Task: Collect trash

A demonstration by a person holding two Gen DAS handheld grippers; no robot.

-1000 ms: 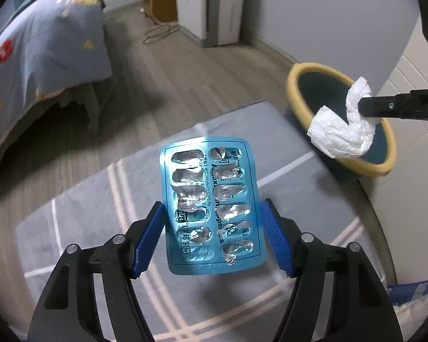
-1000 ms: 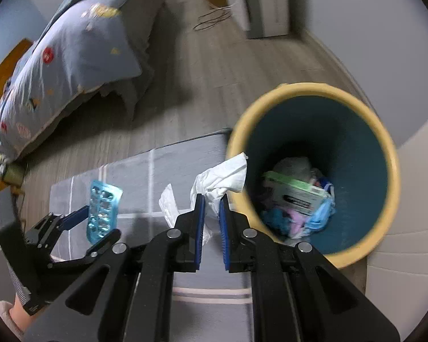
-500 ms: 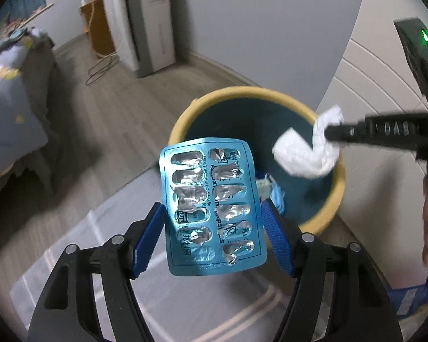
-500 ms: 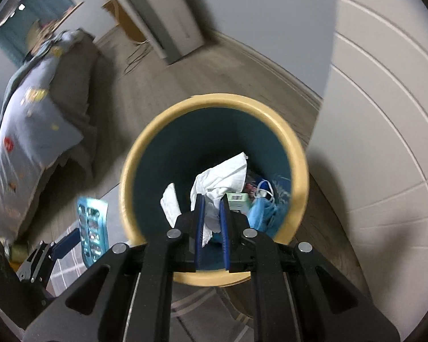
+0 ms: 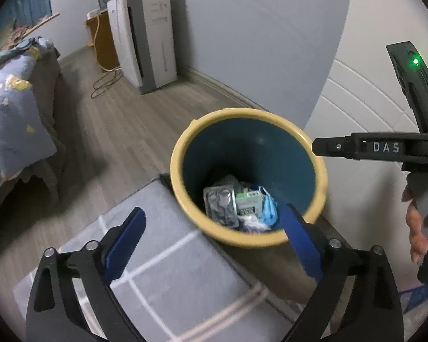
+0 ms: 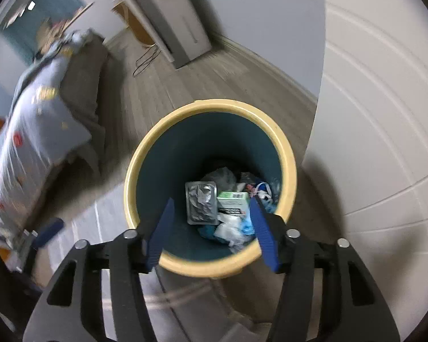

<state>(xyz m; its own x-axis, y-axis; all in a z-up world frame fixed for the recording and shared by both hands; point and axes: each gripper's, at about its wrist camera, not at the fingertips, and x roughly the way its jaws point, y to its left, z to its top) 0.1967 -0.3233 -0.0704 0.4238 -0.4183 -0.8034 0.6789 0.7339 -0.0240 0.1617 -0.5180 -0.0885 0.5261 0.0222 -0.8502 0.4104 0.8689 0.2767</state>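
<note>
A yellow-rimmed, teal-lined trash bin (image 5: 242, 114) (image 6: 214, 104) stands on the floor right below both grippers. The blister pack (image 5: 221, 205) (image 6: 201, 202) lies inside it, silver side up, beside a green box and blue scraps. The white tissue (image 6: 231, 228) rests in the bin near them. My left gripper (image 5: 212, 216) is over the bin's near edge, its jaws opening wide with nothing between them. My right gripper (image 6: 211, 202) hangs above the bin's mouth, its jaws opening and empty. In the left wrist view the right gripper (image 5: 316, 146) reaches in from the right, over the rim.
A grey rug with pale stripes (image 5: 157, 270) lies against the bin. A bed with a blue quilt (image 5: 11, 114) is at the left. A white appliance (image 5: 145, 42) with loose cables stands by the far wall. A white panelled wall (image 5: 371, 99) is close behind the bin. A hand (image 5: 416, 222) holds the right gripper.
Both grippers came over the bin and opened. The blister pack left the left gripper and the tissue left the right one; both now lie in the bin.
</note>
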